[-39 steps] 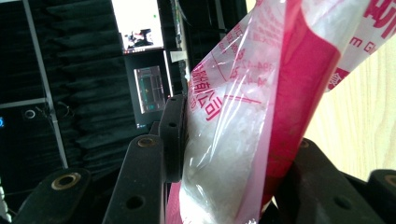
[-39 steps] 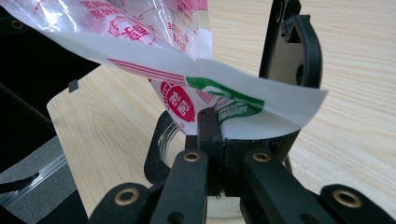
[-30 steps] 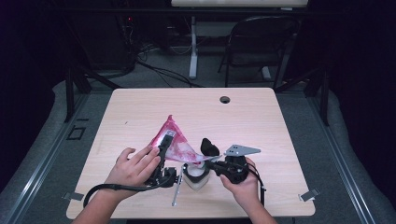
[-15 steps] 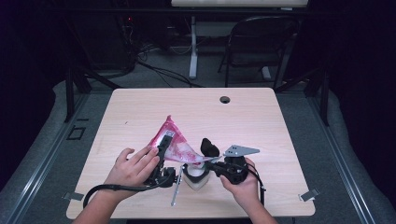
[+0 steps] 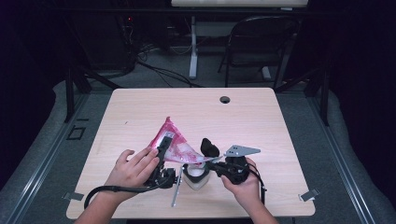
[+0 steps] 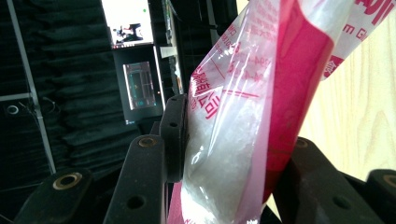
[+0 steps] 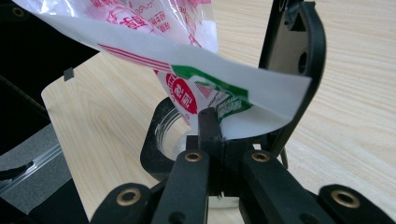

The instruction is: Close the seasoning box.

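Clearly, bag (image 6: pixel 233 140) holds white grains (image 6: pixel 219 172)

I see a pale wood counter (image 5: pixel 140 112) with a round cable hole (image 5: pixel 225 99), standing on grey floor (image 5: pixel 46 135) in a dark room. Behind it, a black folding chair (image 5: pixel 254 42), a white desk leg (image 5: pixel 193 46), and loose cables (image 5: pixel 154 65).

Bag (image 5: pixel 175 147): clear plastic, pink-red bands and red print, green patch at one corner, white granules inside. Fingers (image 6: pixel 173 135) black. Surface (image 5: pixel 140 112) pale wood grain. Jar (image 5: pixel 195 176) clear, black rim.
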{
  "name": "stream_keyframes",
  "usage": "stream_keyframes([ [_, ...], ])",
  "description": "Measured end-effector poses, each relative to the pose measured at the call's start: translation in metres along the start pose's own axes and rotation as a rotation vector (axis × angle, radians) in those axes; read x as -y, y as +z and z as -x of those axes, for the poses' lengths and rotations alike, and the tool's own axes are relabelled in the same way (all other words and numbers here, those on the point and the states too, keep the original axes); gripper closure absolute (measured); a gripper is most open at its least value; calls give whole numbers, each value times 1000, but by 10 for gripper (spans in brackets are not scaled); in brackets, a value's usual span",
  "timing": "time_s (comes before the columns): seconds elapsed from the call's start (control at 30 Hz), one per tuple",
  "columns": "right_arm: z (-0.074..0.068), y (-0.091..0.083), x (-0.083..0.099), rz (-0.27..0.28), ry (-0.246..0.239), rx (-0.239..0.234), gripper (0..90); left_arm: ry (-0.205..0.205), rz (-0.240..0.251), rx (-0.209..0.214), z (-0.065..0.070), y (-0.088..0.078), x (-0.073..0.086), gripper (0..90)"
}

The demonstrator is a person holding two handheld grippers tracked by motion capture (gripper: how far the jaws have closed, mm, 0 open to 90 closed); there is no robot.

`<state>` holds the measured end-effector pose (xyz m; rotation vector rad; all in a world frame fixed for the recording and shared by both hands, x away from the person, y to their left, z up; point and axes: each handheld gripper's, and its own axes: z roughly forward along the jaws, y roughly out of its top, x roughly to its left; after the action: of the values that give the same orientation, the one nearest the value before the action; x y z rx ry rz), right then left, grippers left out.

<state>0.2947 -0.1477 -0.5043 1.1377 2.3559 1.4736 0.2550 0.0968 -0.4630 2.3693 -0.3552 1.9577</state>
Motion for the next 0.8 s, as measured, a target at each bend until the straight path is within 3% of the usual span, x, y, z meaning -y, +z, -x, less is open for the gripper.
stream_keyframes([
  [0.33, -3, -2, -2, 12, -1, -11, 900, -64, -6, 8, 1, 2, 5, 656],
  [0.47, -5, -3, -2, 14, -4, -13, 900, -125, -12, 30, 4, 3, 8, 659],
  [0.53, -6, -2, -2, 17, -5, -13, 900, -141, -6, 20, 6, 4, 10, 661],
  [0.63, -6, -2, -2, 15, -7, -11, 900, -165, -38, 56, 8, 3, 11, 663],
  [0.67, -6, -2, -2, 15, -6, -11, 900, -172, -22, 39, 10, 4, 12, 664],
  [0.8, -7, -2, -2, 16, -9, -12, 900, -200, -21, 40, 13, 5, 15, 665],
])
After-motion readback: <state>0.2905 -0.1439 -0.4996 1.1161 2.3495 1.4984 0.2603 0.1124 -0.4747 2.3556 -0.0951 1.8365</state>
